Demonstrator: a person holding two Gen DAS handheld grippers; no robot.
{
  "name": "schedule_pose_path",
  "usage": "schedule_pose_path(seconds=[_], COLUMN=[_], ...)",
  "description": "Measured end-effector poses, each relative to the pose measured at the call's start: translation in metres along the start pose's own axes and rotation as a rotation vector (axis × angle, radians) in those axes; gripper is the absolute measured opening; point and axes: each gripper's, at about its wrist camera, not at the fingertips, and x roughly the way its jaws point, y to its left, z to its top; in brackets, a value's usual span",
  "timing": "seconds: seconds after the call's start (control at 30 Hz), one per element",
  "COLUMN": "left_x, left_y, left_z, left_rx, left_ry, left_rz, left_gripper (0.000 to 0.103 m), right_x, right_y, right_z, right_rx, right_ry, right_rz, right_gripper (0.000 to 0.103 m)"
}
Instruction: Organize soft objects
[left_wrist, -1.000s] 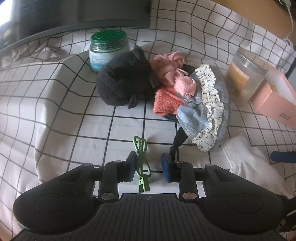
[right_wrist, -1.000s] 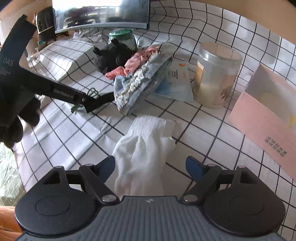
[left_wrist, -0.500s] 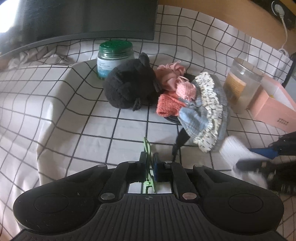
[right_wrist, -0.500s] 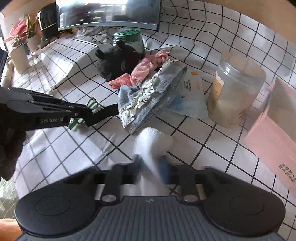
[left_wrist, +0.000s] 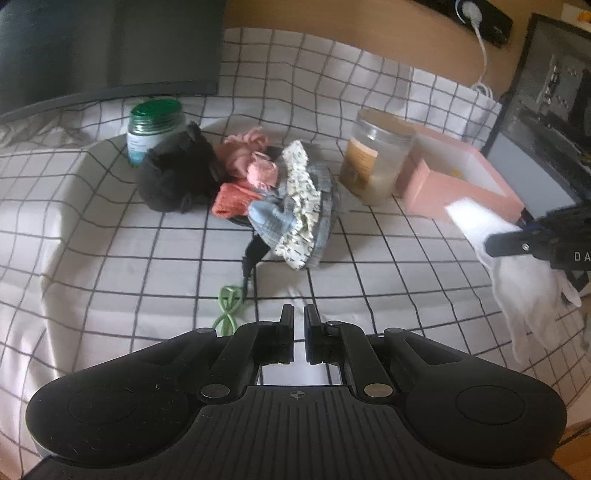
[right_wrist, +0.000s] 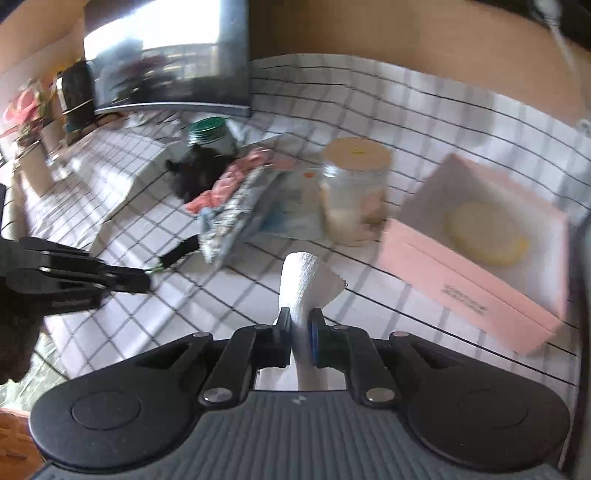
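My right gripper is shut on a white sock, whose ribbed cuff sticks up past the pads. In the left wrist view the sock hangs free above the checked cloth at the right. My left gripper is shut, with nothing showing in the slit between its jaws. A green cord loop lies on the cloth just left of its fingers. Beyond them sits a soft pile: a black plush, pink rags, a coral knit and a frilled denim garment.
A green-lidded jar stands behind the plush. A clear jar with a tan lid and an open pink box sit to the right of the pile. A dark monitor is at the back, and a black strap trails from the pile.
Both grippers went from open to shut. The right one closed on the white sock and lifted it off the cloth. The left closed at the green loop, then drew back and right, leaving the loop beside it.
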Motion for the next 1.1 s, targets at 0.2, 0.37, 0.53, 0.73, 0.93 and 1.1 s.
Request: schedule_pose_path(seconds=[0.2, 0.37, 0.53, 0.73, 0.93, 1.1], left_x=[0.016, 0.028, 0.034, 0.039, 0.045, 0.045], left_y=[0.027, 0.034, 0.026, 0.018, 0.025, 0.024], left_z=[0.011, 0.008, 0.009, 0.014, 0.018, 0.017], left_rx=[-0.134, -0.108, -0.044, 0.021, 0.019, 0.023], left_ry=[0.068, 0.096, 0.117, 0.134, 0.141, 0.141], left_rz=[0.129, 0.123, 0.137, 0.17, 0.198, 0.14], left_gripper=[0.009, 0.013, 0.016, 0.017, 0.019, 0.04], right_x=[0.017, 0.032, 0.049, 0.062, 0.063, 0.066], right_y=[-0.003, 0.004, 0.009, 0.011, 0.013, 0.013], right_z=[-0.012, -0.022, -0.026, -0.032, -0.034, -0.04], right_rx=[0.024, 0.016, 0.003, 0.003, -0.029, -0.021], right_ry=[0.035, 0.075, 0.099, 0.111, 0.099, 0.088], right_rz=[-0.026, -0.025, -0.021, -0.031, -0.066, -0.063], right_gripper=[0.01, 0.01, 0.01, 0.012, 0.046, 0.071])
